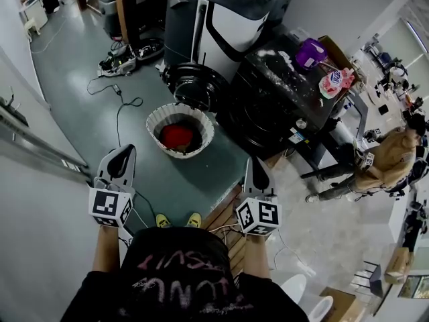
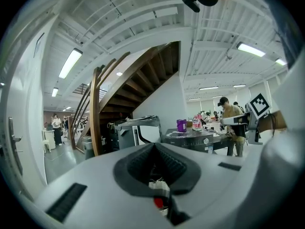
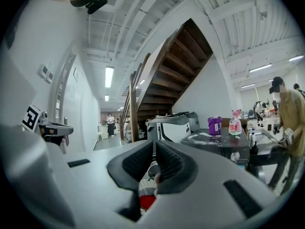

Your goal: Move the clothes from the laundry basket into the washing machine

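A white laundry basket (image 1: 201, 121) stands on the grey floor in the head view, with red clothing (image 1: 176, 137) inside it. Just behind it is the black washing machine (image 1: 268, 106), its round door (image 1: 194, 82) swung open toward the basket. My left gripper (image 1: 122, 158) hovers near the basket's left front, shut and empty. My right gripper (image 1: 255, 168) hangs to the basket's right front, also shut with nothing in it. In the left gripper view the jaws (image 2: 155, 146) meet, and a bit of the red clothing (image 2: 157, 203) shows below them. The right gripper view shows its jaws (image 3: 155, 143) together above the red clothing (image 3: 147, 202).
Cables (image 1: 119, 94) trail over the floor left of the basket. A grey and white appliance (image 1: 221, 19) stands behind the washer, with a purple tub (image 1: 310, 51) on the washer's top. A person in a tan jacket (image 1: 390, 165) works at the right. A wooden staircase (image 2: 102, 104) rises at the back.
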`<state>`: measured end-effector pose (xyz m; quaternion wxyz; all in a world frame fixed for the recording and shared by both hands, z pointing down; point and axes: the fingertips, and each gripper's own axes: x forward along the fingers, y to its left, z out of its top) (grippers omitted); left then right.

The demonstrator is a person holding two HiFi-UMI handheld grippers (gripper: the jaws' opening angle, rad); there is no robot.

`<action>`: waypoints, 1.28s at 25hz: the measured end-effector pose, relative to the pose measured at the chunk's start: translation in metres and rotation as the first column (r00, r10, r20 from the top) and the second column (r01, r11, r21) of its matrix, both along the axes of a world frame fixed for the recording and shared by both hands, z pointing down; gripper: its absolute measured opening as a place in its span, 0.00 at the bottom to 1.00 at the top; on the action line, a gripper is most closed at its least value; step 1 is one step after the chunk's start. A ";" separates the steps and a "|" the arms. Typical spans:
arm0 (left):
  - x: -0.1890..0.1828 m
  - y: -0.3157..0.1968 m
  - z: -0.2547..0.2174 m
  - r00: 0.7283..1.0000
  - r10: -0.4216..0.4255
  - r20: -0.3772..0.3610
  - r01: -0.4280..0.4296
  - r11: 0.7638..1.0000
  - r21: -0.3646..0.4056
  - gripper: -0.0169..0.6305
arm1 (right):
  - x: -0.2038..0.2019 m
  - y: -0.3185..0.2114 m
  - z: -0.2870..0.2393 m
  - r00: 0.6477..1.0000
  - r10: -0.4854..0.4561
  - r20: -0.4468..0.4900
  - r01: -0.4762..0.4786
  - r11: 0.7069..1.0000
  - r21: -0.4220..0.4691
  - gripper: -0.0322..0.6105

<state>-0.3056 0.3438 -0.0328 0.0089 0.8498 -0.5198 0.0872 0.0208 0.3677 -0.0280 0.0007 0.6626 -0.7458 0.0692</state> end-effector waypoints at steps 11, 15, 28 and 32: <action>-0.002 0.000 0.000 1.000 0.003 -0.022 -0.004 1.000 -0.011 0.27 | -0.011 0.000 0.002 0.999 -0.047 -0.002 0.047 0.999 -0.008 0.31; -0.004 0.000 0.002 1.000 -0.002 -0.031 0.002 1.000 -0.017 0.29 | -0.014 0.000 0.005 0.998 -0.057 0.002 0.057 0.998 -0.012 0.34; -0.032 0.004 0.006 0.997 -0.024 -0.076 0.023 1.000 -0.018 0.31 | -0.037 0.007 0.007 0.998 -0.056 -0.012 0.056 0.998 -0.018 0.38; -0.047 0.007 0.012 0.995 -0.034 -0.091 0.032 0.999 -0.018 0.31 | -0.050 0.007 0.017 0.998 -0.057 -0.010 0.057 0.998 -0.034 0.38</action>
